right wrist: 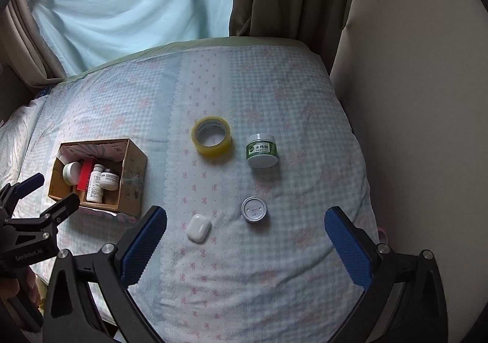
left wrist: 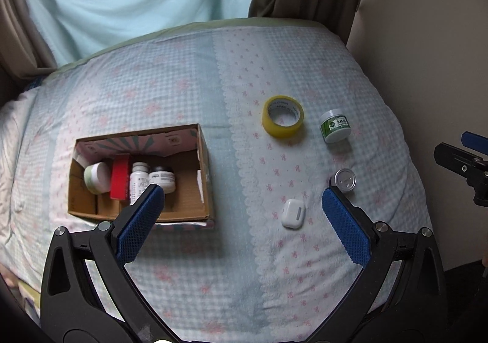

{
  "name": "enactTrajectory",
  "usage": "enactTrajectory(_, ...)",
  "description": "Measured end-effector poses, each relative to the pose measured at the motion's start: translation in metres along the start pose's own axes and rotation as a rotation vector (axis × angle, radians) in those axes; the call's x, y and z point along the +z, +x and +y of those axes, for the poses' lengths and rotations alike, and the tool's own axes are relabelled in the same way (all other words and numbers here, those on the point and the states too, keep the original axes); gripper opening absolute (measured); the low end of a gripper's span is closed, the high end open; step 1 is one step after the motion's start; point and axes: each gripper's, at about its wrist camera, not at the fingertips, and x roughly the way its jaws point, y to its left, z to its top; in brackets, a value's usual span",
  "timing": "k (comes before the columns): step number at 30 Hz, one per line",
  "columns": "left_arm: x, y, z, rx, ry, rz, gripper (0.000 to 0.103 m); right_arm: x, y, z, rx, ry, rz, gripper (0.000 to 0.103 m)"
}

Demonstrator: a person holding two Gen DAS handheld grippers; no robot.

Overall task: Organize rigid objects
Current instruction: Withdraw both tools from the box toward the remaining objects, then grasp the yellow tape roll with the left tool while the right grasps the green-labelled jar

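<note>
**Inspector A:** Nearest first. The left gripper [left wrist: 241,199] hangs over the quilted blue-and-pink bedspread [left wrist: 213,266] with its blue-padded jaws spread wide and nothing between them. The right gripper [right wrist: 245,218] is likewise released and empty.

**Inspector B:** Loose items?

**A:** Four, all on the bedspread, none touching another. Closest is the small white rounded plastic earbud case [right wrist: 199,227], lying flat, its long axis running from near-left to far-right. Just beside it to the right sits the small round silver metal tin [right wrist: 254,209], lid up. Further off stand the white plastic jar with the green label [right wrist: 262,150], upright, and the roll of yellow packing tape [right wrist: 211,136], lying flat with its hole facing up.

**B:** And the container?

**A:** The open brown cardboard box [left wrist: 195,205] lies to the left, well apart from the loose items. Inside it, in a row: a pale green round jar [left wrist: 97,177] tipped on its side, a red rectangular carton [left wrist: 119,180], a white pill bottle [left wrist: 138,183] lying with its cap toward the far wall, and a small white jar with a dark lid [left wrist: 161,180].

**B:** Progress?

**A:** I judge it about half done: four packed, four outstanding. The box's right portion has bare floor to take them
</note>
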Motion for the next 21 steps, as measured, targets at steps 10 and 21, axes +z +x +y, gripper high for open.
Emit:
enactTrajectory(10,0.027,0.125,-0.058,0.001,0.035,-0.036,0.103,0.025,0.104,-0.047,0.069,0.054,0.003,0.103)
enactTrajectory(21,0.032,0.305,-0.067,-0.052,-0.016,0.009,0.103,0.029,0.242,-0.065,0.113,0.119,-0.019,0.103)
